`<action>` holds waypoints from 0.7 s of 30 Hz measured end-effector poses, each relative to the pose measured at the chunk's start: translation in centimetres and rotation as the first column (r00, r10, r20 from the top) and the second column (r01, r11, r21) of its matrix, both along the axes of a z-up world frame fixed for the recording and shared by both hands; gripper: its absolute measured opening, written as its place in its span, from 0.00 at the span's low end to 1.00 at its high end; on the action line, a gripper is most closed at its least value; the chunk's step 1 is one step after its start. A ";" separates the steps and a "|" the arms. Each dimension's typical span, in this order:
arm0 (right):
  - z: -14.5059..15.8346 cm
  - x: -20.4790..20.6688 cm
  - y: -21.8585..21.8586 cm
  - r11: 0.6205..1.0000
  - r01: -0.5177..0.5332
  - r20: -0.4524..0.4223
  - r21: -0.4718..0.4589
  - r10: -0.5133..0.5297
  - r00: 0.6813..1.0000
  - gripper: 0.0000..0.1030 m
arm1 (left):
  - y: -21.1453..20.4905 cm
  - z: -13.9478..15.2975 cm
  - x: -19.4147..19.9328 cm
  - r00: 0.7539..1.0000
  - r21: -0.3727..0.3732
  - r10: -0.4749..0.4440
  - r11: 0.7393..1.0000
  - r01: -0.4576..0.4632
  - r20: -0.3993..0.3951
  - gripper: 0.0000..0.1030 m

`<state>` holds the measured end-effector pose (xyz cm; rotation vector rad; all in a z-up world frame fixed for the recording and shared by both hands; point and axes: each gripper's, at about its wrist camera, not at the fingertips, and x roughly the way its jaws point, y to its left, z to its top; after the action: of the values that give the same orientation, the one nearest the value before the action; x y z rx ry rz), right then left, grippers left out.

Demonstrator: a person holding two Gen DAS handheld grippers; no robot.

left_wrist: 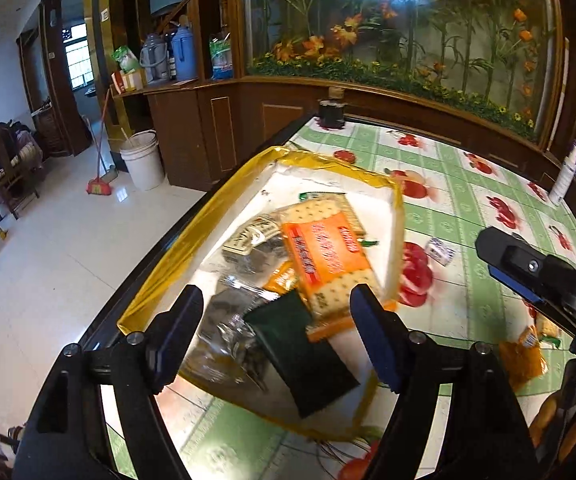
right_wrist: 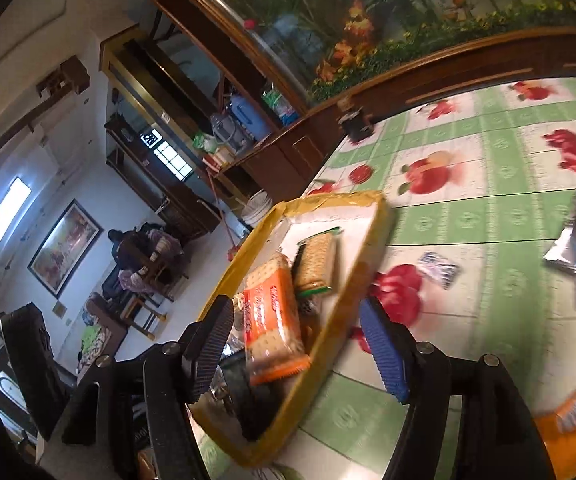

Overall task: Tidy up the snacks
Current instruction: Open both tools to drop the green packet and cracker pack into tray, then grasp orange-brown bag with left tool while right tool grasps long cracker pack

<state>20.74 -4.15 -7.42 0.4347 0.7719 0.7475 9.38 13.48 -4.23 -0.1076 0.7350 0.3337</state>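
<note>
The left gripper (left_wrist: 276, 336) hangs with jaws apart, gripping nothing; the right gripper (right_wrist: 300, 352) likewise gapes empty; under both lies the yellow-rimmed tray (left_wrist: 208, 216) on the fruit-print tablecloth (left_wrist: 468, 200); ahead of the left fingers rests the orange cracker pack (left_wrist: 328, 256), the dark green packet (left_wrist: 304, 352) between them.

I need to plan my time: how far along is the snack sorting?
Partly done: the orange cracker pack and other packets lie in the yellow-rimmed tray. Both the left gripper and right gripper are open, empty. Left: small white packet, orange bag.
</note>
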 end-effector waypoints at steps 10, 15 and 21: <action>1.1 -4.2 -6.4 0.993 0.103 0.061 -0.063 -0.099 0.993 0.72 | -3.3 1.0 -1.5 0.999 0.014 -0.046 0.999 0.046 -0.002 0.74; 0.5 -5.5 -10.0 0.986 0.157 0.048 -0.063 -0.154 0.987 0.72 | -5.1 1.5 -2.1 0.998 0.031 -0.068 0.997 0.068 0.004 0.74; -0.4 -6.6 -14.5 0.969 0.235 0.026 -0.074 -0.233 0.972 0.74 | -7.2 1.8 -2.1 0.996 0.062 -0.092 0.994 0.092 -0.001 0.74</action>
<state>14.10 -18.64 -7.84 0.4411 0.7159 0.4991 7.26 6.24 -2.41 -0.0150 0.7248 0.2680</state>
